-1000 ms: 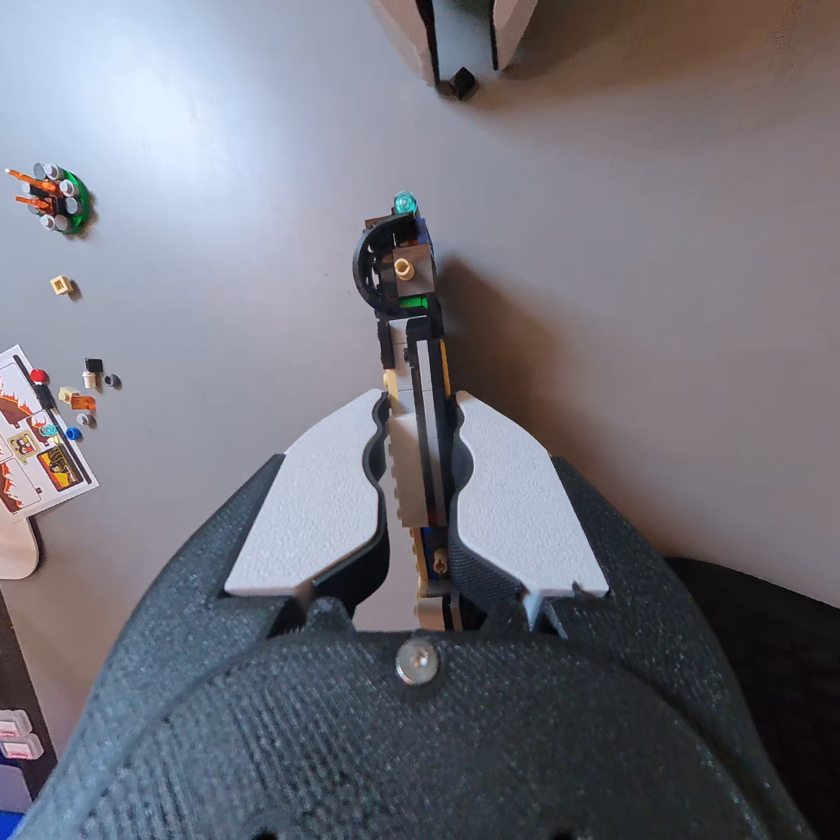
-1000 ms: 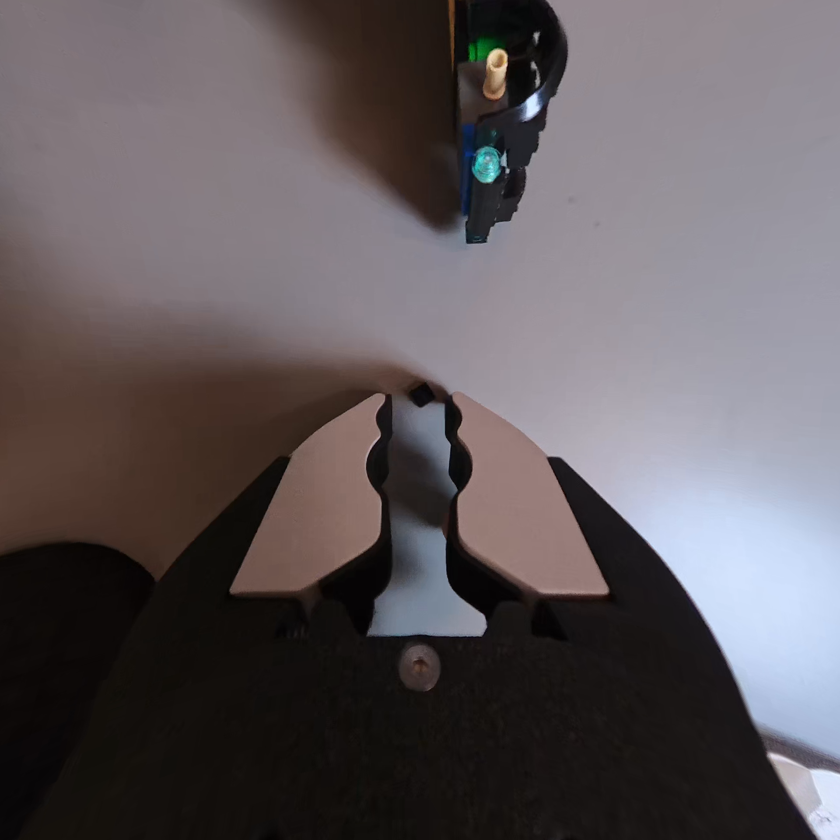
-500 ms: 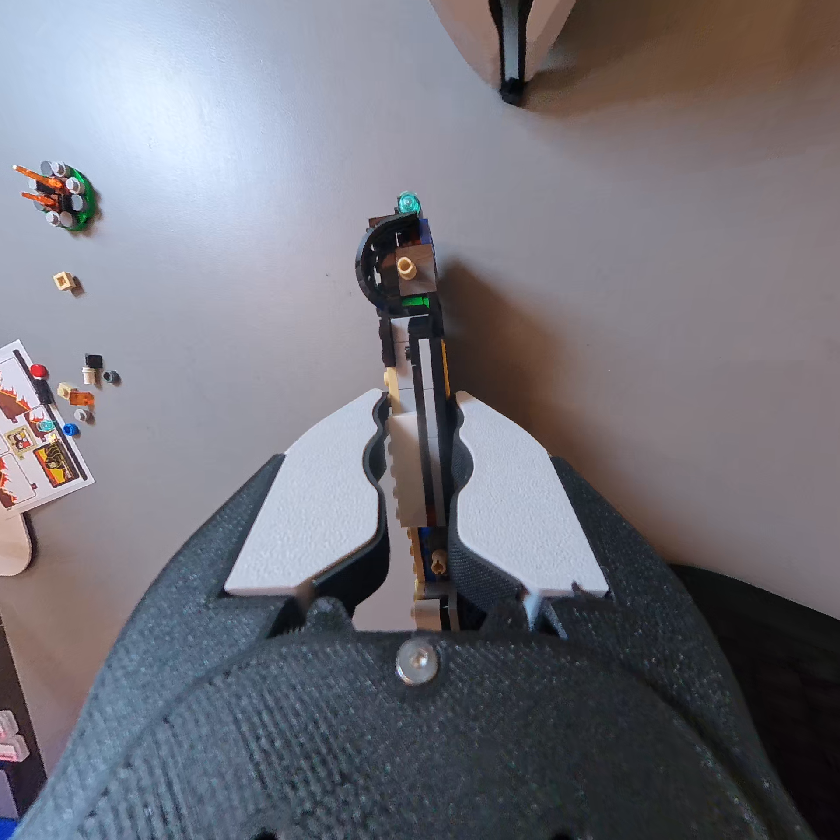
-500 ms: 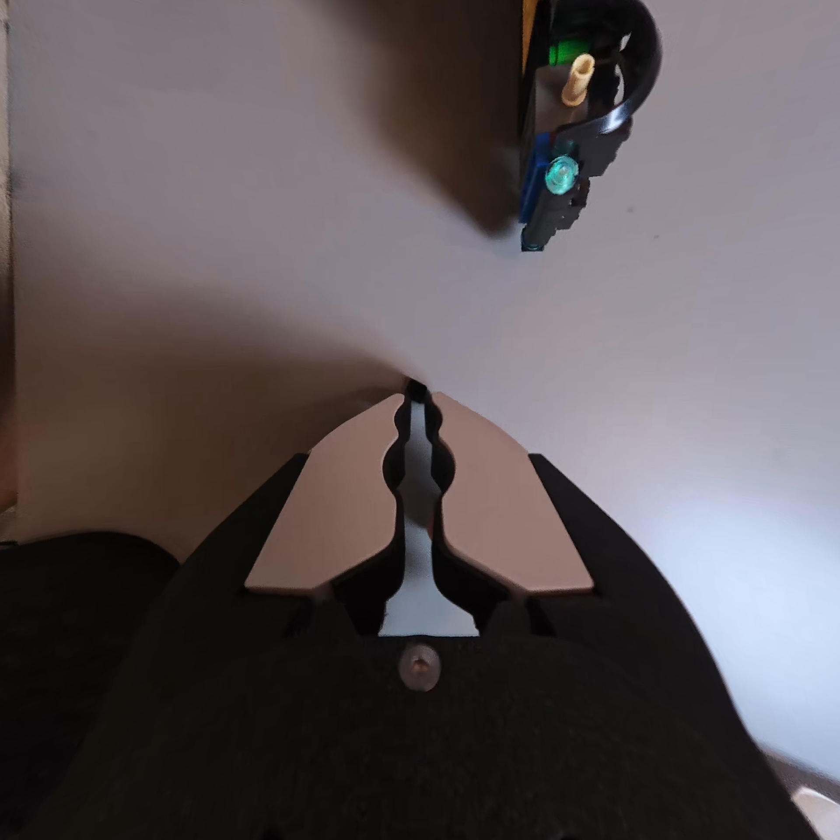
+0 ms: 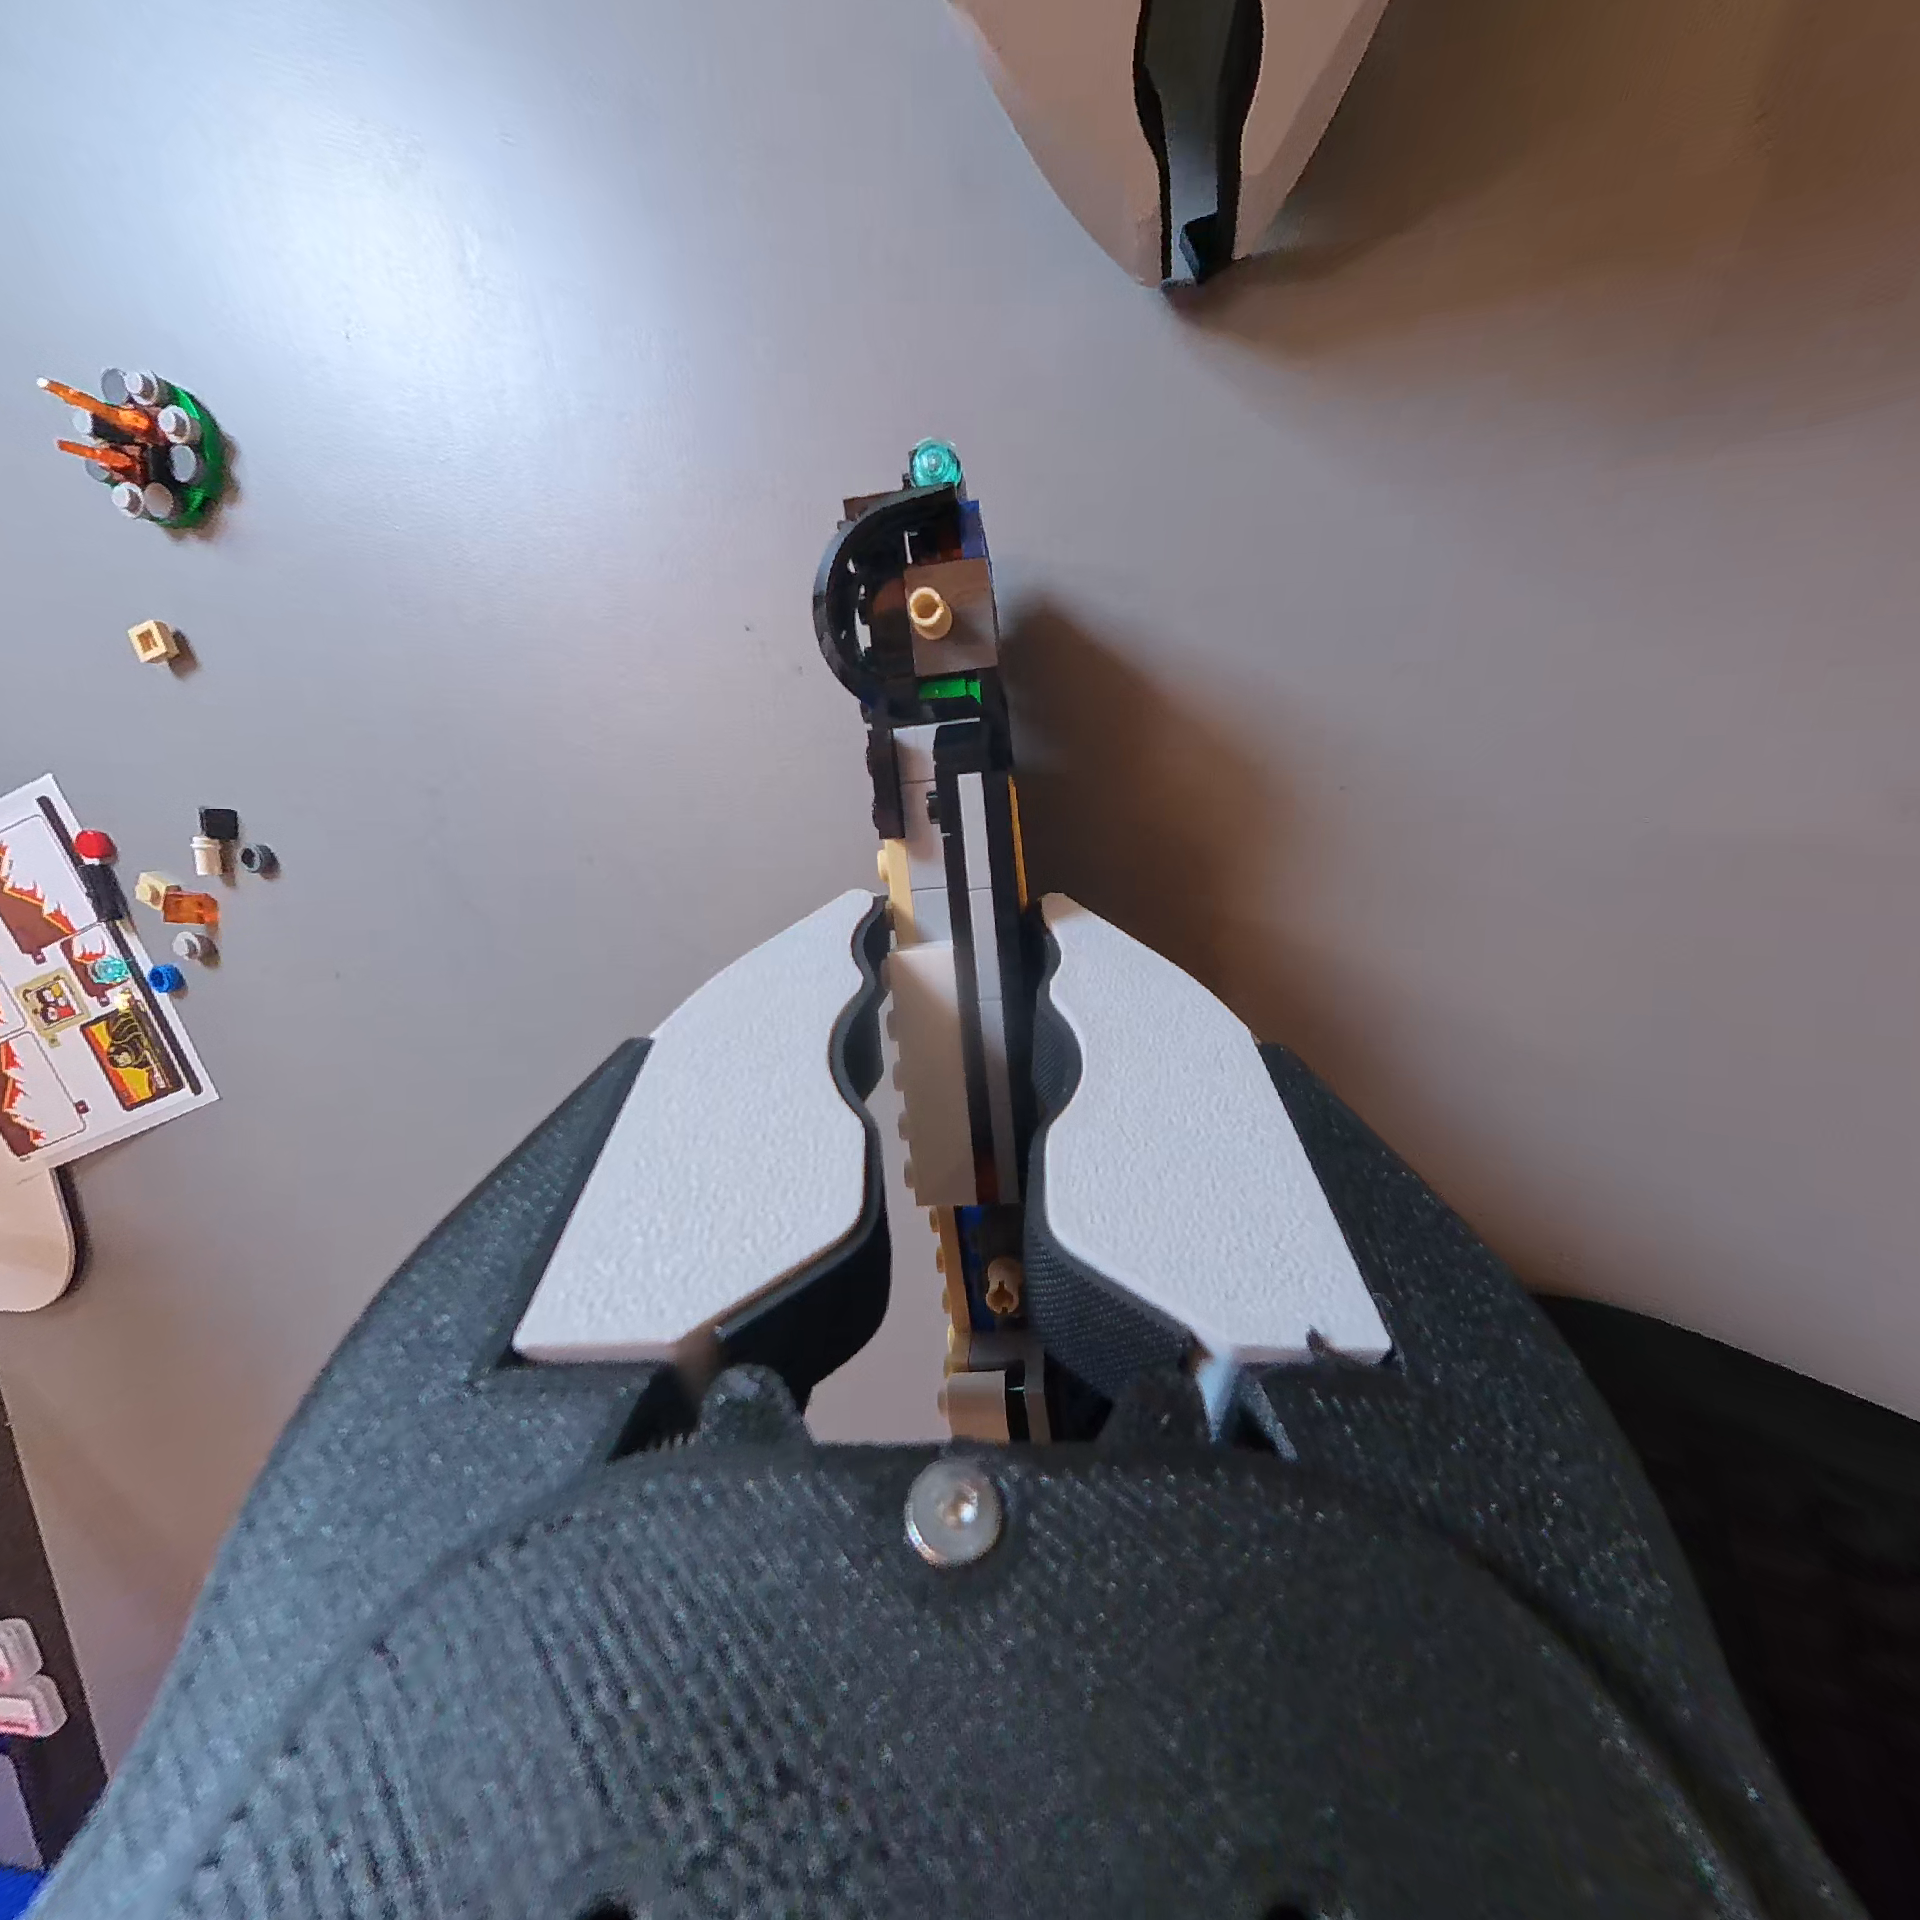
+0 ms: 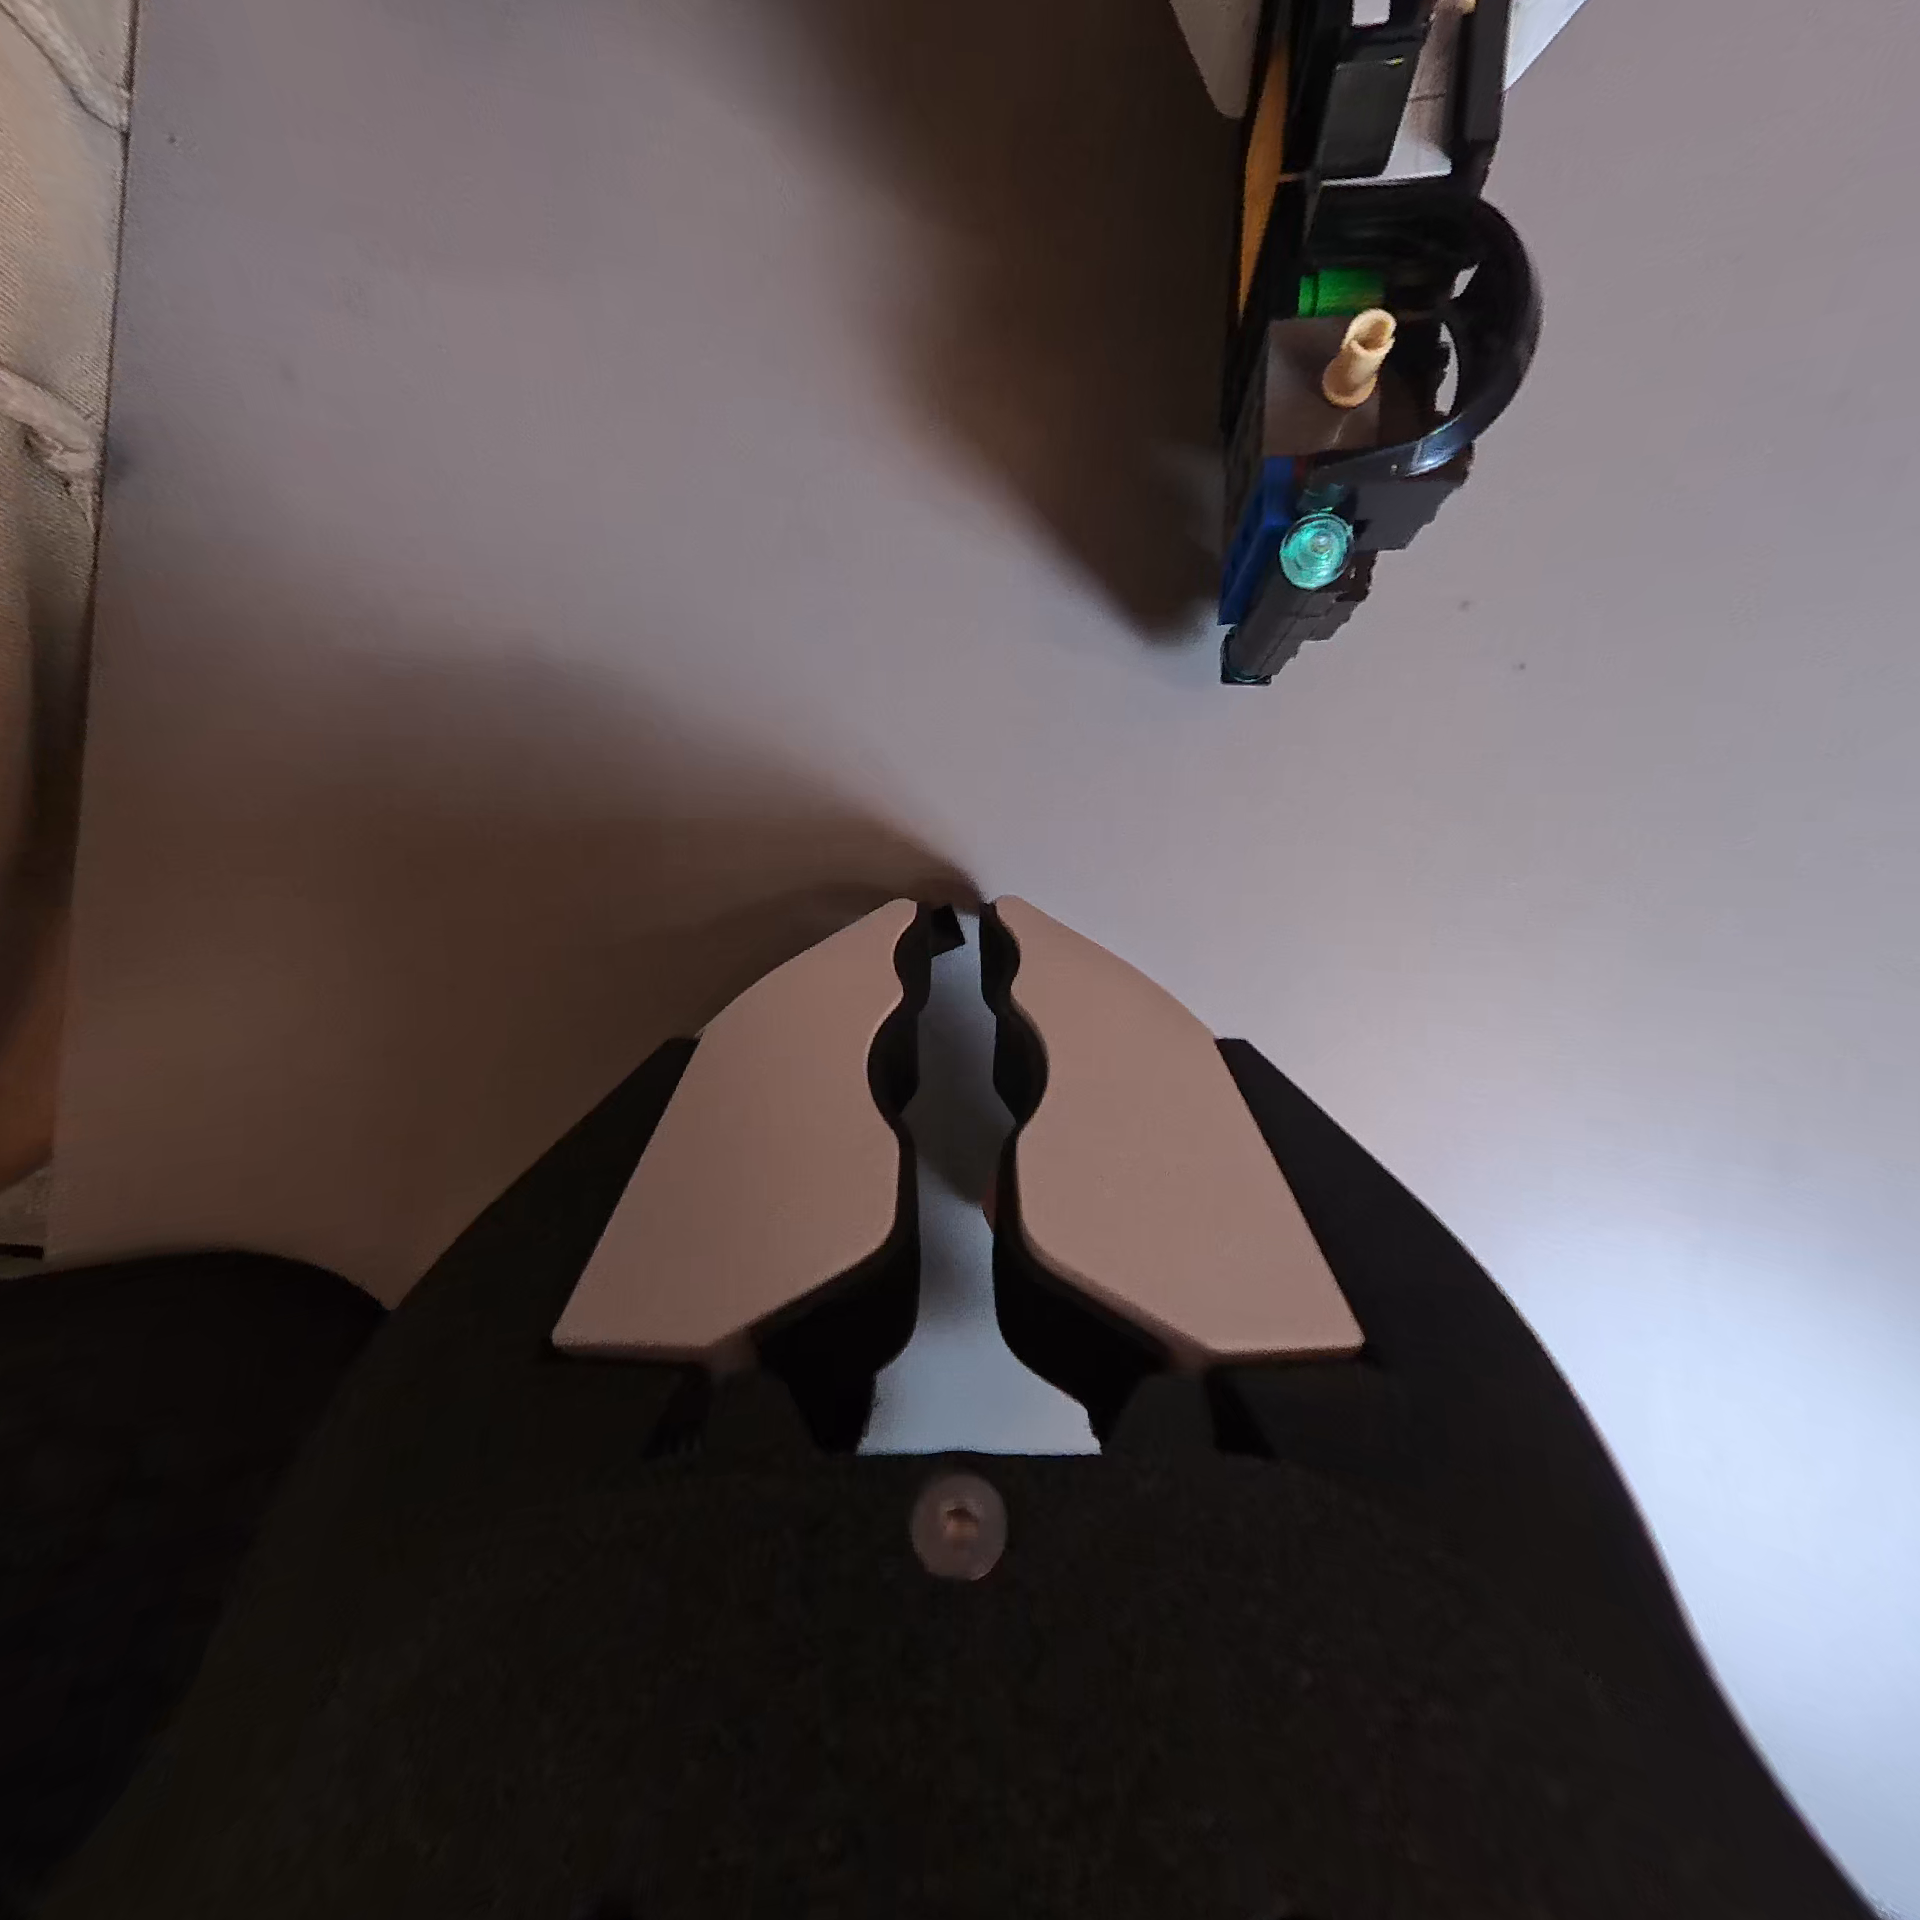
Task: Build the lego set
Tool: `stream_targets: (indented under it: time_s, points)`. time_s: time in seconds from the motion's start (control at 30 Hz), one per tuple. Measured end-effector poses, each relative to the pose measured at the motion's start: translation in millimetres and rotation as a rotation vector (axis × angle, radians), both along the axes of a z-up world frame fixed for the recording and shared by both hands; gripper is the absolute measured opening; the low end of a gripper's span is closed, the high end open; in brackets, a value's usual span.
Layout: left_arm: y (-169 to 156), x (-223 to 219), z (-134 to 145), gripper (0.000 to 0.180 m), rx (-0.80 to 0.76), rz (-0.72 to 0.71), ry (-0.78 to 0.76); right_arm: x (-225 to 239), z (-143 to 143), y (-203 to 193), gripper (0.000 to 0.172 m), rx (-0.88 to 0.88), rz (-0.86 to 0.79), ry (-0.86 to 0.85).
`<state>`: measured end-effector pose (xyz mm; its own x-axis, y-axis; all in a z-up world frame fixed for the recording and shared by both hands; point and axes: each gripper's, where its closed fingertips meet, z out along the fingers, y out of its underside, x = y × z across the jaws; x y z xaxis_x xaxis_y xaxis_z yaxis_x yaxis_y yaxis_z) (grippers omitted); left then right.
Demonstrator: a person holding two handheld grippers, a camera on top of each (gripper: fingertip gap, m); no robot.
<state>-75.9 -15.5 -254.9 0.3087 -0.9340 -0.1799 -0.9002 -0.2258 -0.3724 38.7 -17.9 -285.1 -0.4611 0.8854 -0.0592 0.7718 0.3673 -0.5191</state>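
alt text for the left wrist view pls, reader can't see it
The left gripper clamps a long, narrow toy-brick assembly of black, grey and tan bricks, which points away over a plain grey table. Small loose bricks, a round green brick cluster with orange spikes and a printed sheet lie far left; the right gripper reaches in top right.

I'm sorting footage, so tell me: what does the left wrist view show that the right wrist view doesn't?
Left only: a green round plate with orange spikes, loose small bricks, a sticker sheet. Right only: beige fabric past the table edge. Both: the brick model clamped by the left gripper, the grey table, the right gripper.
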Motion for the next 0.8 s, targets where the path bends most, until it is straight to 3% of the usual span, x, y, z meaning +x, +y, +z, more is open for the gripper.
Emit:
stream_targets:
  time_s: [0.8]
  points:
    - [0.3, 0.1, -0.7, 0.025, 0.014, 0.0, 0.001, 2.0, 5.4, 6.2, 0.017, -0.024, -0.065, 0.035]
